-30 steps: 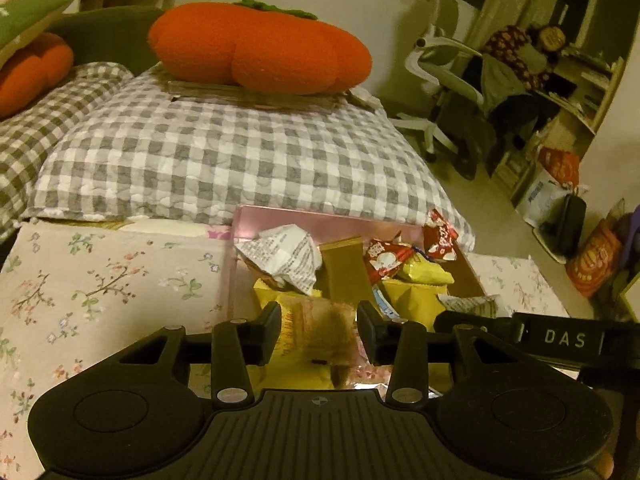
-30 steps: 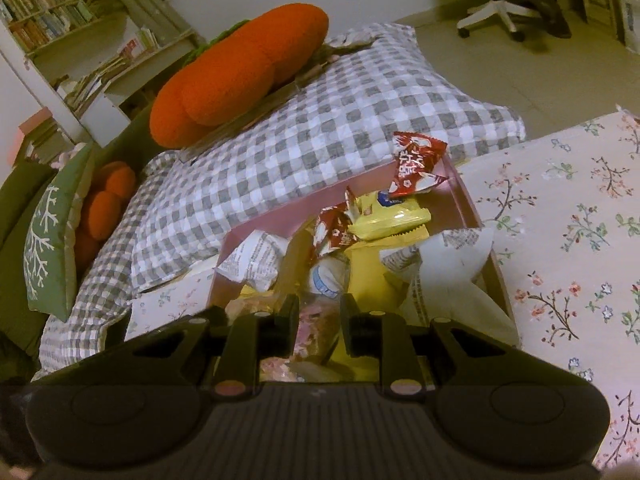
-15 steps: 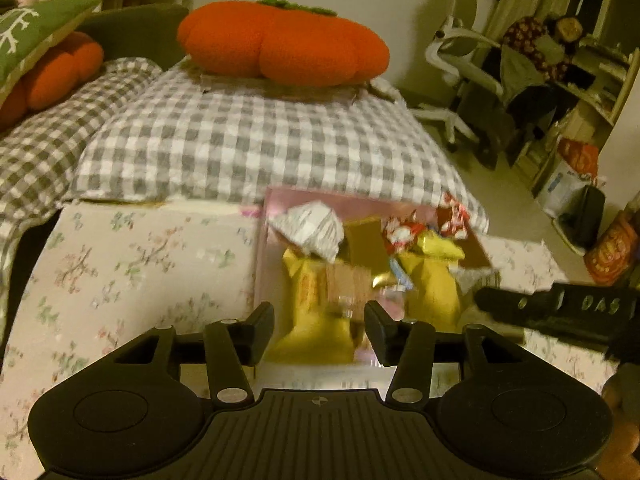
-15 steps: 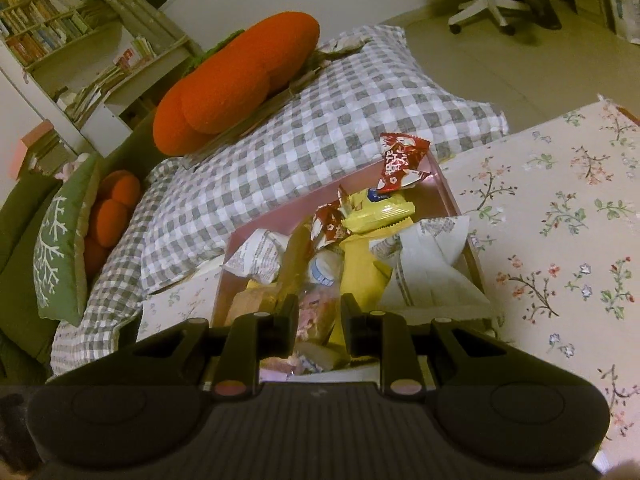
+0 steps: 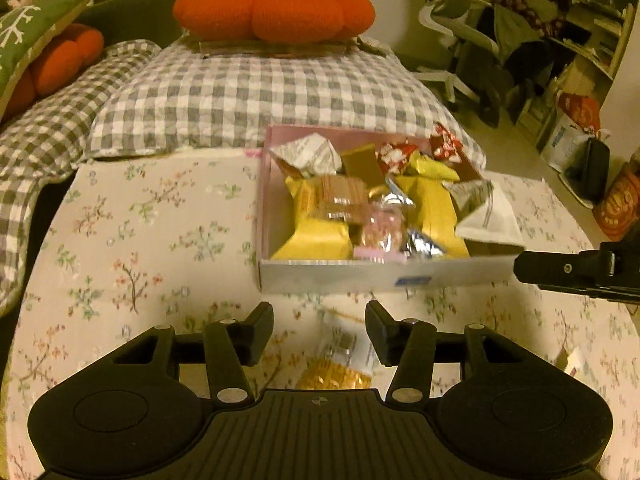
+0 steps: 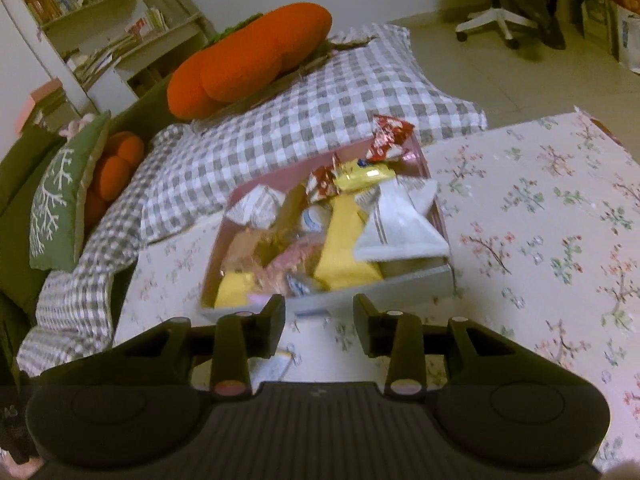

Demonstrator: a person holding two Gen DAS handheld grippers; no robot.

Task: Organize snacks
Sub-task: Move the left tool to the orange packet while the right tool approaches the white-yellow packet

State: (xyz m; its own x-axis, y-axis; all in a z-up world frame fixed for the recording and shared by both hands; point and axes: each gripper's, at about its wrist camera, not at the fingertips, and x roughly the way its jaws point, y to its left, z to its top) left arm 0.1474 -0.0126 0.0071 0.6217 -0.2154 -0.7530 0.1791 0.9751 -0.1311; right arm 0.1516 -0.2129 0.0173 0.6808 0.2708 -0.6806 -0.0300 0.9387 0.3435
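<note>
Item, near to far: my left claw (image 5: 319, 322) and right claw (image 6: 319, 317), both apart and empty; loose snack packet (image 5: 340, 356) on the table under the left; overfilled snack box (image 5: 360, 276) beyond, where a clumsy nudge risks spilling the white wrapper (image 5: 490, 216) overhanging its rim.

snack box (image 5: 328, 278) blocks ahead, bare cloth (image 5: 140, 240) left

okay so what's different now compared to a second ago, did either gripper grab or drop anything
Both grippers pulled back from the pink snack box. The left gripper and right gripper, earlier over the box's snacks, are now short of its grey front wall, open and empty. A gold-and-white snack packet now shows on the floral cloth below the left gripper. The box's snacks look unchanged.
</note>
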